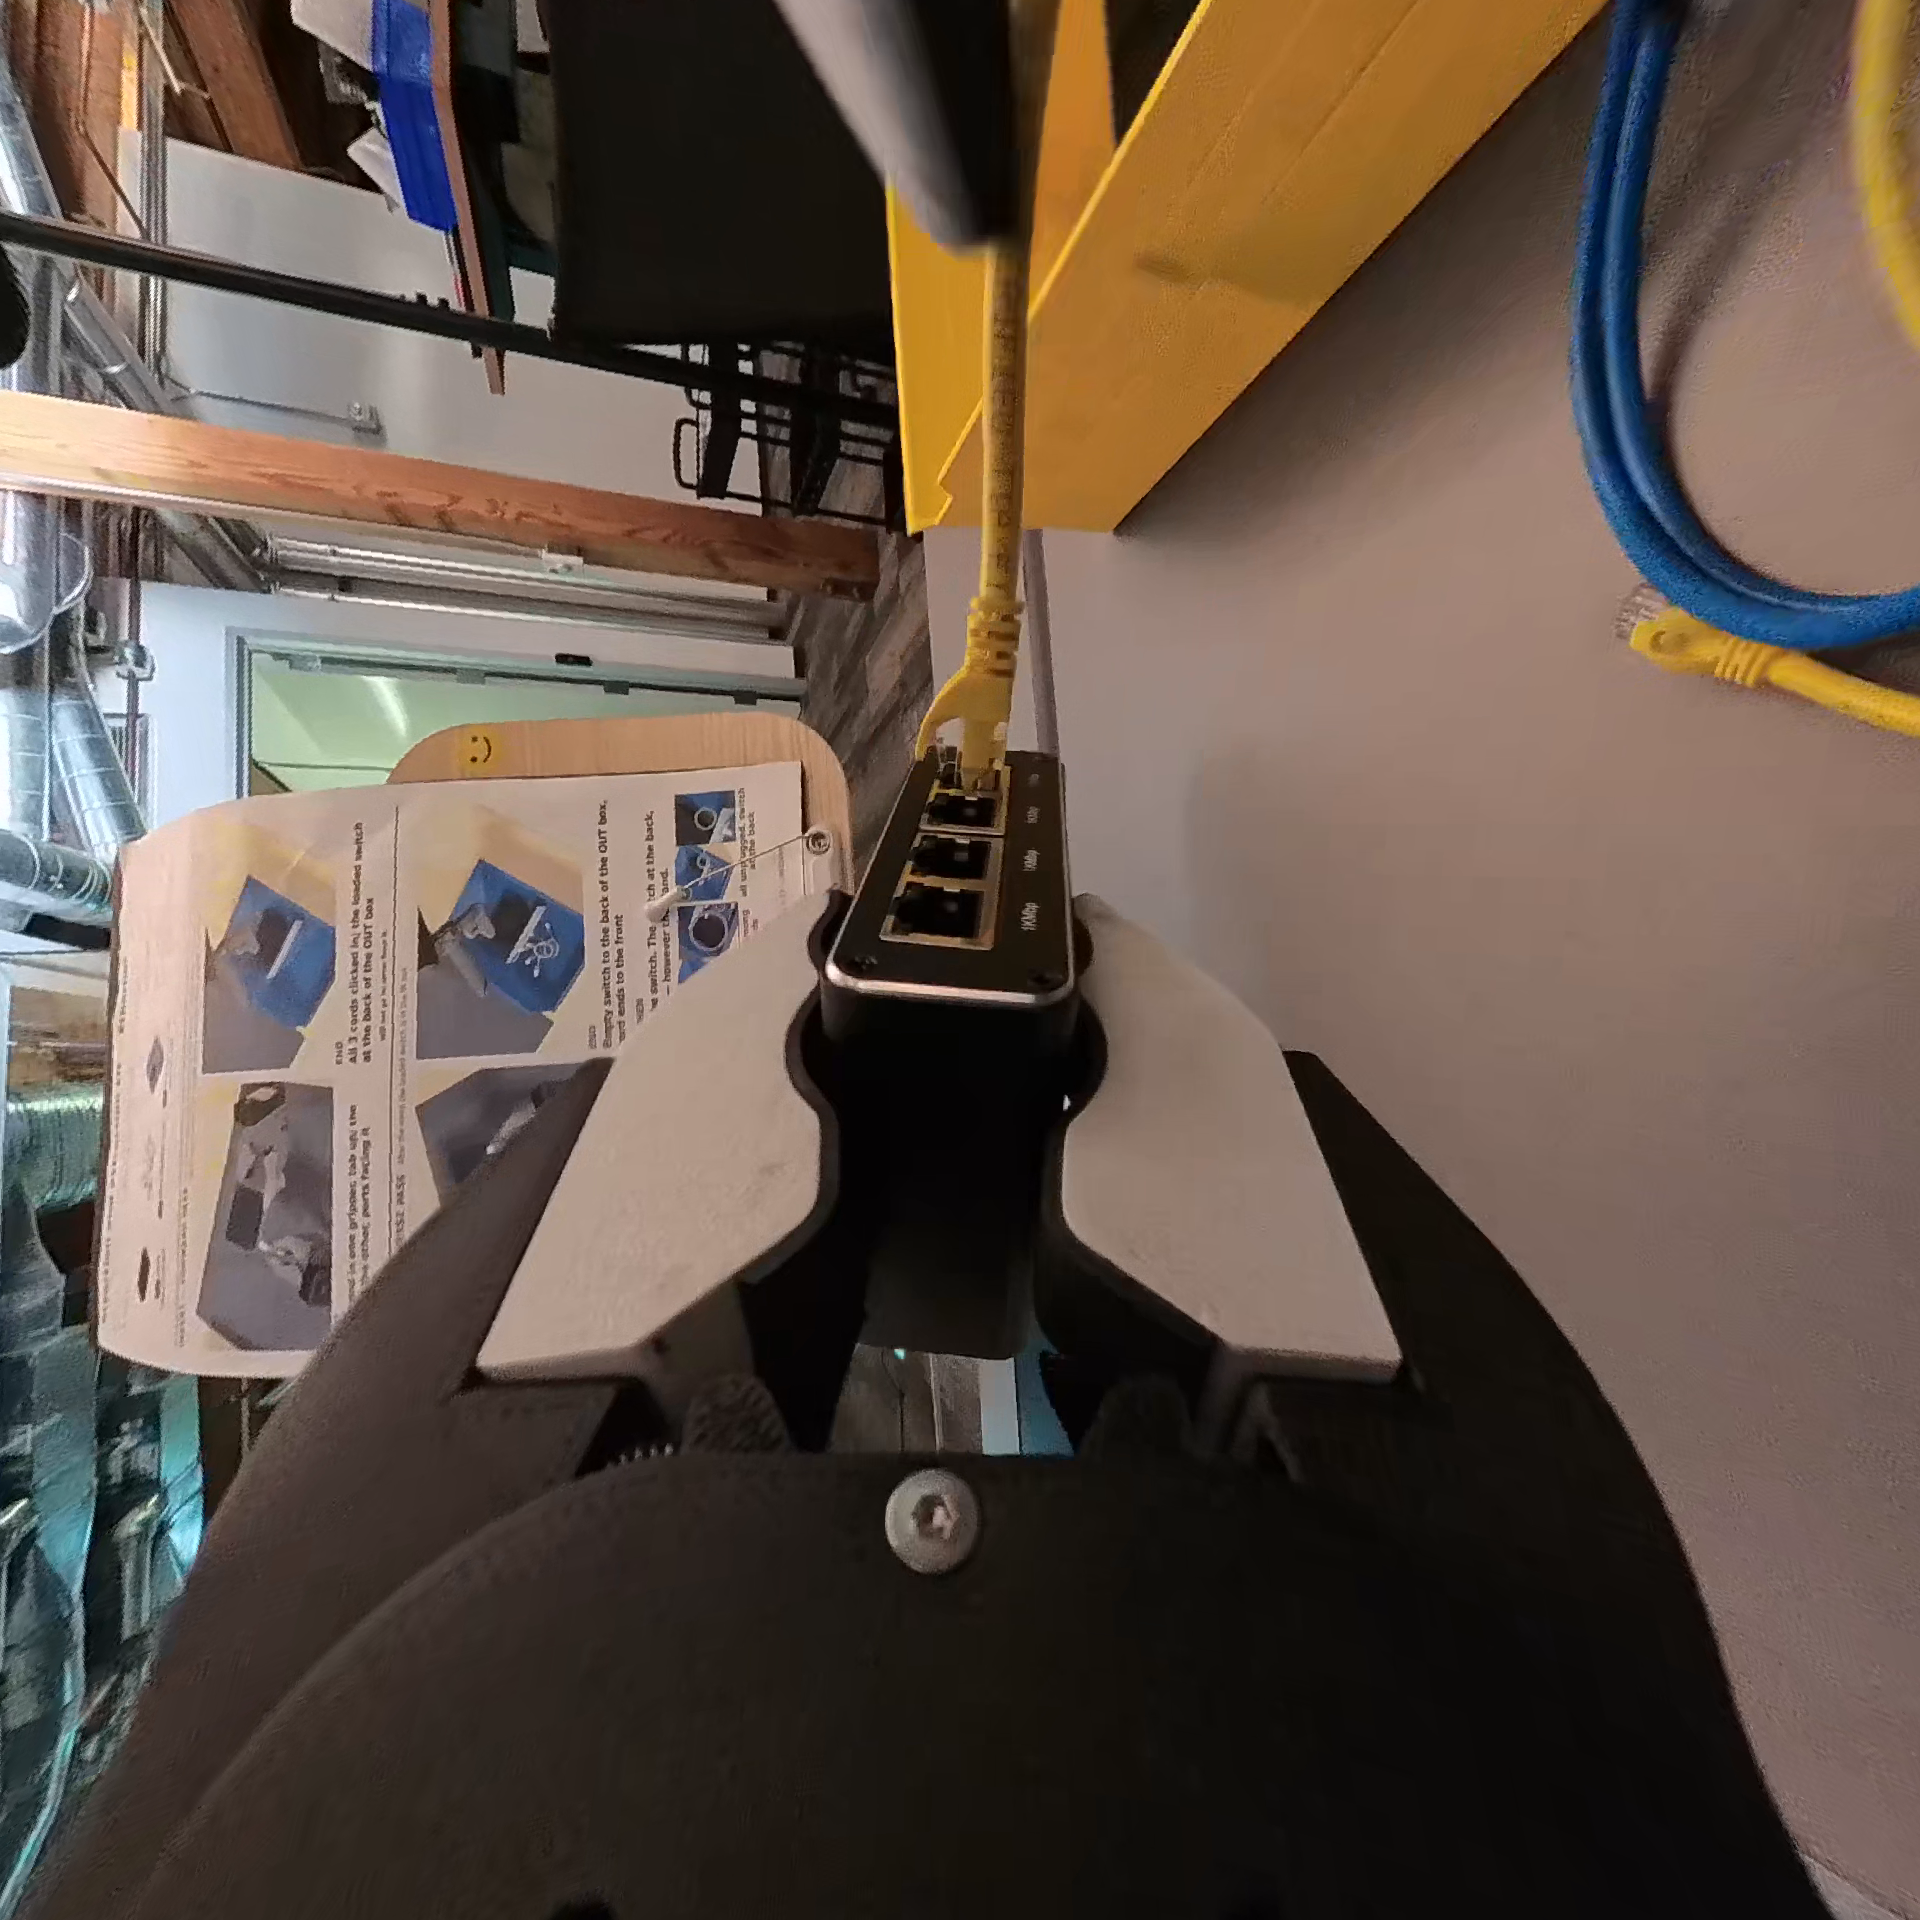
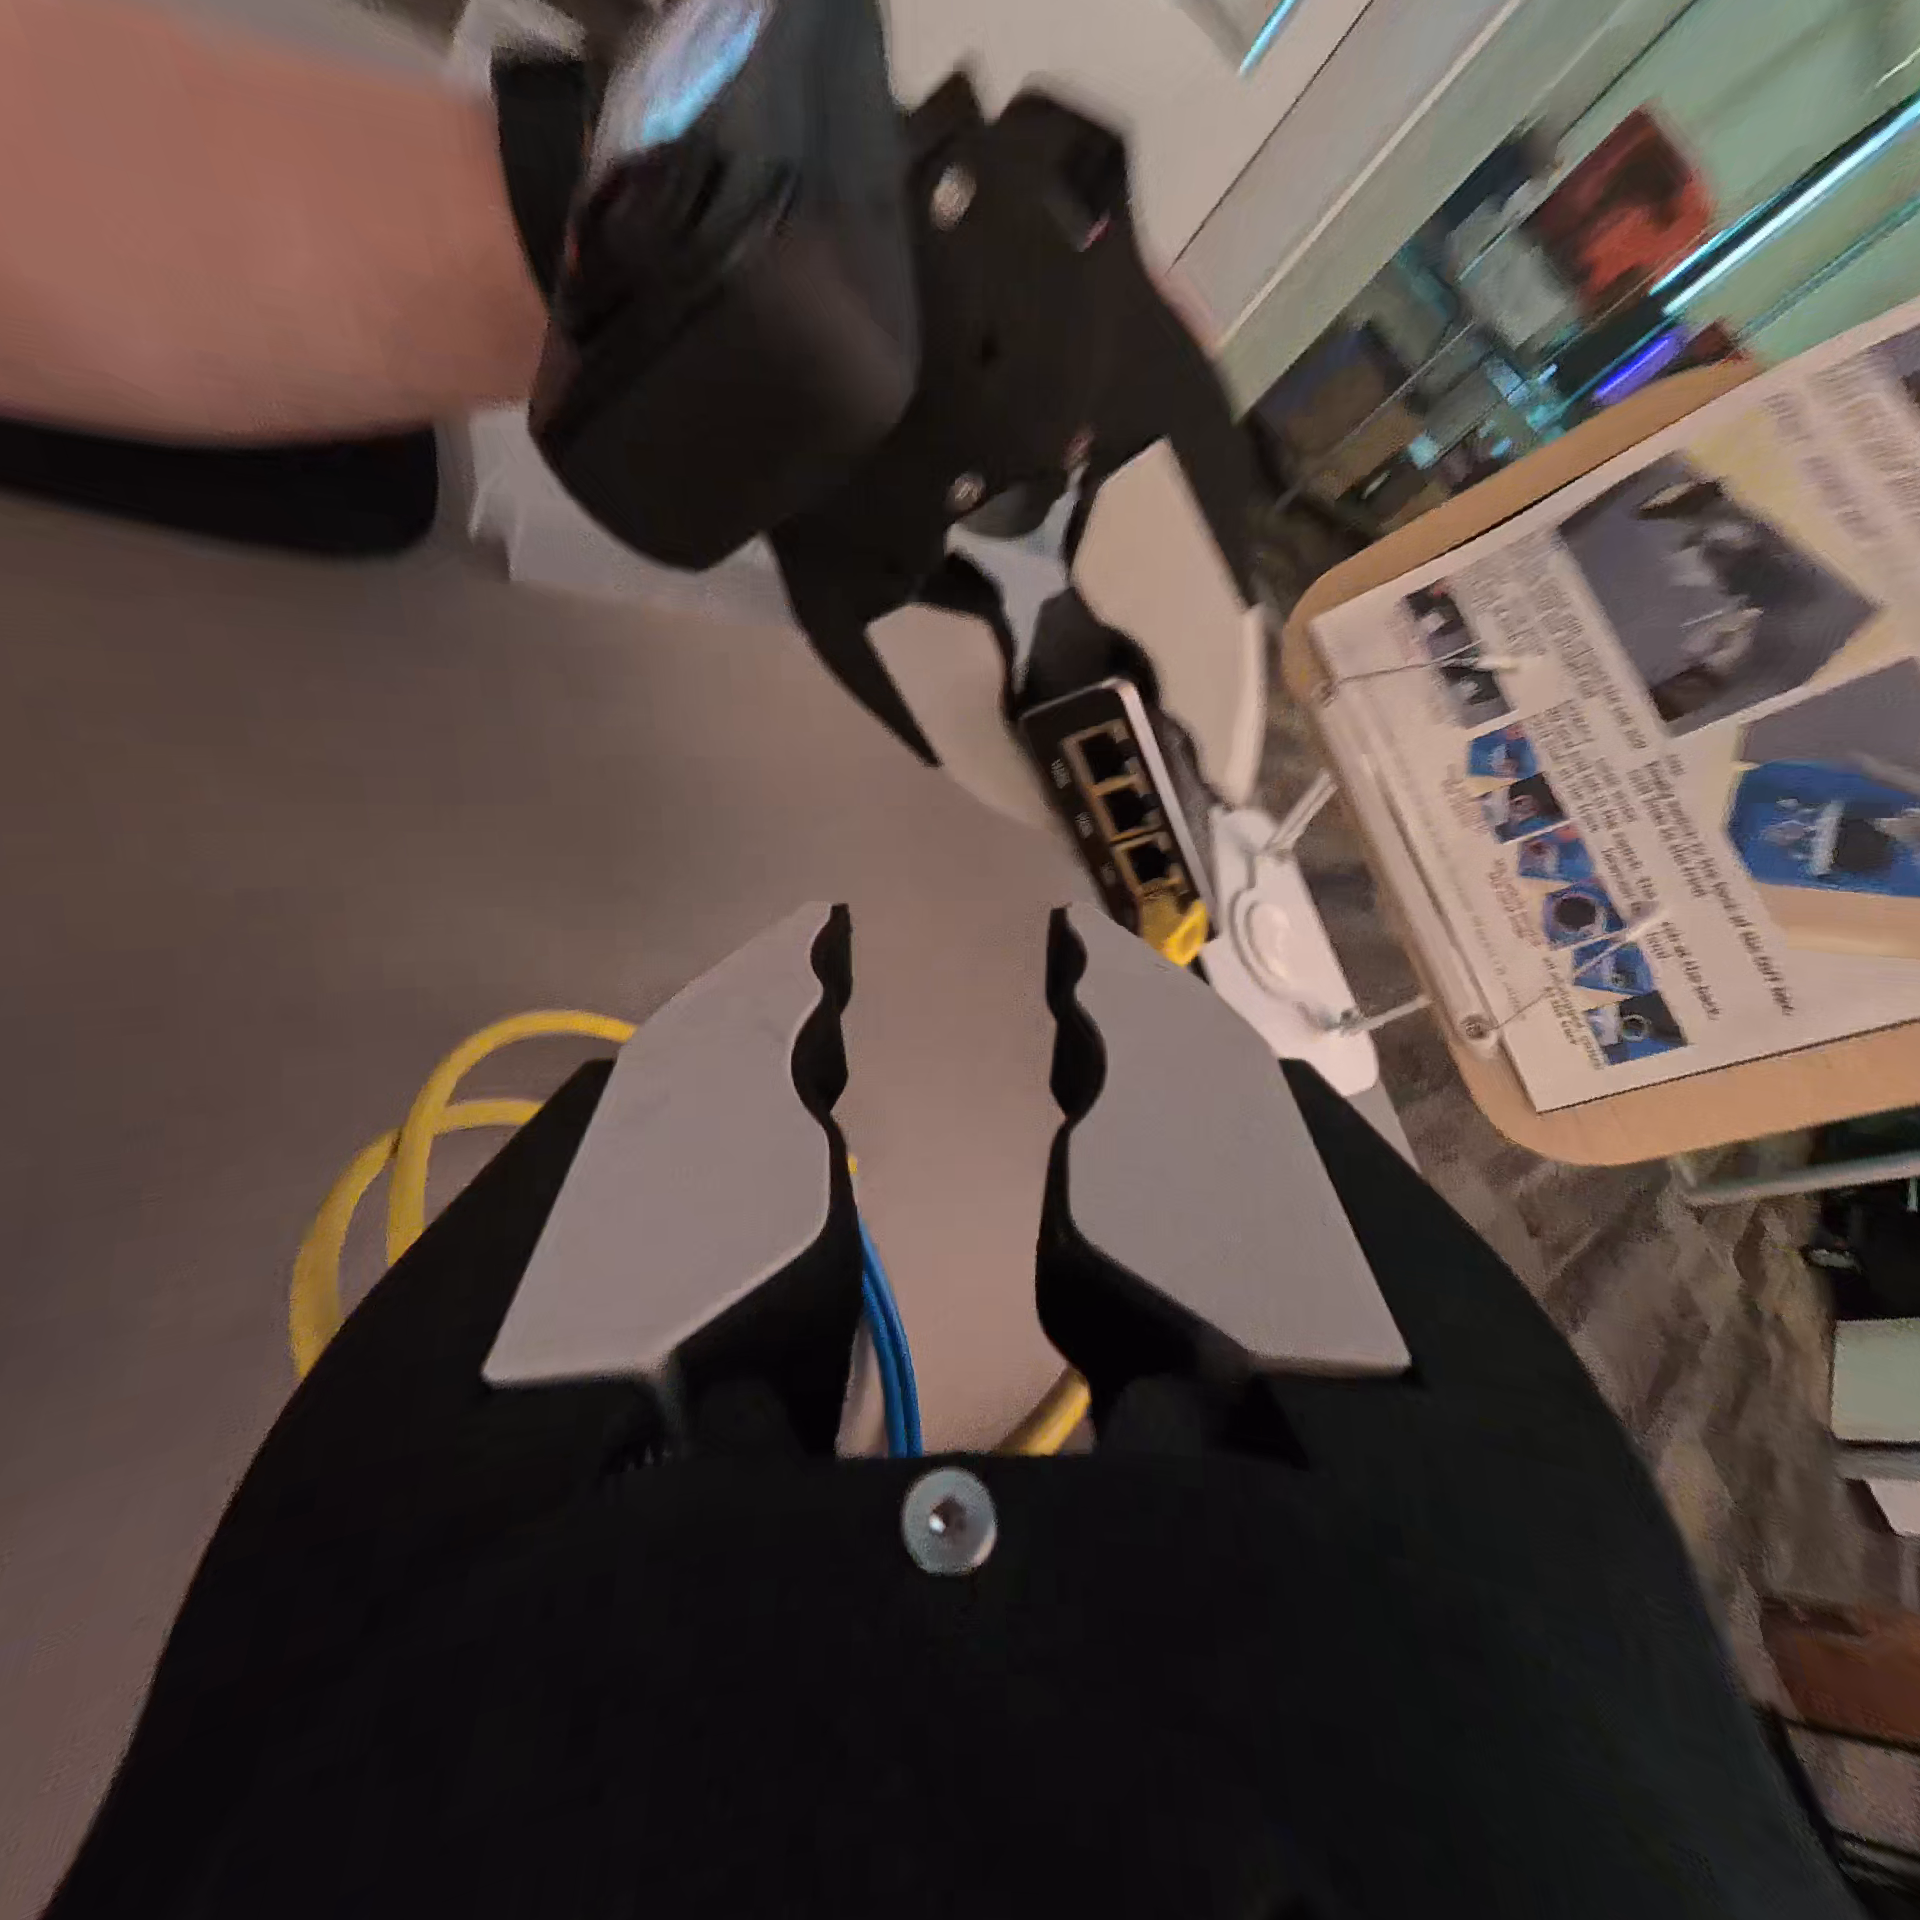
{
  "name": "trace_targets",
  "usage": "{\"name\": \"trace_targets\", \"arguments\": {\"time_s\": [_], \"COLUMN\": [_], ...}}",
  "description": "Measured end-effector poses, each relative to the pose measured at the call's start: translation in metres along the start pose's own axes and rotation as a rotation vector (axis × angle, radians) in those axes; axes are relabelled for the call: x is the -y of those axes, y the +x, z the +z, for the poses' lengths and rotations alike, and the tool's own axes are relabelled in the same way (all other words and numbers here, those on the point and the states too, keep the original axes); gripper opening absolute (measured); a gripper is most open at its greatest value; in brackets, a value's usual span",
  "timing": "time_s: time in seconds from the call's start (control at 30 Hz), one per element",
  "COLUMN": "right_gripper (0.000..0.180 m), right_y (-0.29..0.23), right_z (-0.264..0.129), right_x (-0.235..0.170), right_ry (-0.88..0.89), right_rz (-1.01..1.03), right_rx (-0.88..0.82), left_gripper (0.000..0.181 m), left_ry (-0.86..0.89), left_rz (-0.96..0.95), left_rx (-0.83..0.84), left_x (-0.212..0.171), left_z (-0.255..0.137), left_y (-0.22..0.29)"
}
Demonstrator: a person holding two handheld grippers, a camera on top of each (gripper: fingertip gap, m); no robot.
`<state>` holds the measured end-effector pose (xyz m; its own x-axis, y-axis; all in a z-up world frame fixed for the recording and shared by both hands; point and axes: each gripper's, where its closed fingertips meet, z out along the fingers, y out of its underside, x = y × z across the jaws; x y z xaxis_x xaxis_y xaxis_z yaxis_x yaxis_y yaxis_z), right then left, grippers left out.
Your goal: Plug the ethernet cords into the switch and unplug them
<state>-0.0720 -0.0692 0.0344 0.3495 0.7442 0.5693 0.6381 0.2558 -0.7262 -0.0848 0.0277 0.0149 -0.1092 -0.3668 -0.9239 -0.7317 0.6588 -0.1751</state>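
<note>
Left wrist view: the left gripper [image 1: 951, 971] fingers pinch the switch [image 1: 951, 883] at centre frame; one yellow cord [image 1: 1003, 436] sits in its farthest port.

Right wrist view: the right gripper [image 2: 948, 930] fingers are spread and empty, with loose cords lower left. Likely next: fetch another plug for a free port.

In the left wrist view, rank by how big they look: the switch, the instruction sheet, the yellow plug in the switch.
1. Instruction sheet: largest in the picture.
2. Switch: smaller, though it sits nearest the camera, clamped in the left gripper, which inflates it.
3. Yellow plug: clearly smallest.
</note>
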Motion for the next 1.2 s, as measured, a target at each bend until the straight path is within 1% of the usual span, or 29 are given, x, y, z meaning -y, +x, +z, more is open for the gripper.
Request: {"name": "trace_targets", "arguments": {"time_s": [0.03,0.1,0.17,0.2,0.27,0.33,0.37,0.43,0.5,0.53,0.6,0.63,0.7,0.77,0.87,1.0,1.03,1.1,1.2], "right_gripper": [0.038,0.039,0.038,0.034,0.032,0.041,0.044,0.046,0.043,0.043,0.041,0.026,0.012,0.006,0.005,0.006,0.006,0.006,0.005], "right_y": [0.003,0.012,0.027,0.029,0.015,-0.016,-0.036,-0.069,-0.106,-0.117,-0.133,-0.131,-0.126,-0.117,-0.091,-0.063,-0.058,-0.048,-0.031], "right_z": [-0.008,-0.027,-0.052,-0.065,-0.08,-0.085,-0.083,-0.071,-0.054,-0.047,-0.033,-0.026,-0.023,-0.024,-0.034,-0.054,-0.059,-0.068,-0.081], "right_x": [0.006,0.018,0.03,0.034,0.025,-0.003,-0.023,-0.073,-0.119,-0.139,-0.163,-0.168,-0.169,-0.157,-0.13,-0.11,-0.102,-0.089,-0.083], "right_ry": [0.055,0.155,0.275,0.325,0.319,0.239,0.173,-0.022,-0.209,-0.296,-0.39,-0.398,-0.41,-0.376,-0.278,-0.226,-0.186,-0.113,-0.088], "right_rz": [0.018,0.081,0.162,0.189,0.191,0.179,0.185,0.208,0.189,0.171,0.113,0.102,0.089,0.097,0.125,0.195,0.21,0.264,0.288], "right_rx": [-0.023,-0.078,-0.167,-0.173,-0.099,0.042,0.121,0.201,0.284,0.292,0.304,0.263,0.242,0.218,0.127,0.044,0.031,0.005,-0.072], "left_gripper": [0.037,0.037,0.037,0.037,0.037,0.037,0.037,0.037,0.037,0.037,0.036,0.037,0.036,0.037,0.037,0.036,0.036,0.036,0.036], "left_ry": [0.008,-0.009,0.001,0.004,0.008,0.007,0.009,0.013,0.011,0.01,0.006,0.004,0.0,-0.001,0.007,0.006,0.015,0.039,0.103], "left_rz": [-0.001,0.023,0.038,0.028,0.025,0.02,0.019,0.018,0.015,0.016,0.018,0.017,0.018,0.014,0.002,-0.01,-0.017,-0.021,-0.046], "left_rx": [-0.006,-0.014,-0.021,-0.03,-0.034,-0.04,-0.046,-0.045,-0.047,-0.048,-0.049,-0.051,-0.055,-0.067,-0.094,-0.113,-0.127,-0.133,-0.147], "left_x": [0.002,0.001,0.003,0.003,0.002,-0.001,-0.003,-0.005,-0.006,-0.006,-0.007,-0.007,-0.009,-0.01,-0.012,-0.017,-0.017,-0.014,-0.002], "left_z": [0.001,0.003,0.005,0.005,0.005,0.004,0.003,0.002,0.002,0.002,0.002,0.001,0.0,-0.001,-0.002,-0.005,-0.006,-0.009,-0.016], "left_y": [0.002,0.005,0.009,0.01,0.01,0.009,0.01,0.009,0.008,0.008,0.009,0.009,0.009,0.01,0.013,0.014,0.015,0.015,0.014]}}
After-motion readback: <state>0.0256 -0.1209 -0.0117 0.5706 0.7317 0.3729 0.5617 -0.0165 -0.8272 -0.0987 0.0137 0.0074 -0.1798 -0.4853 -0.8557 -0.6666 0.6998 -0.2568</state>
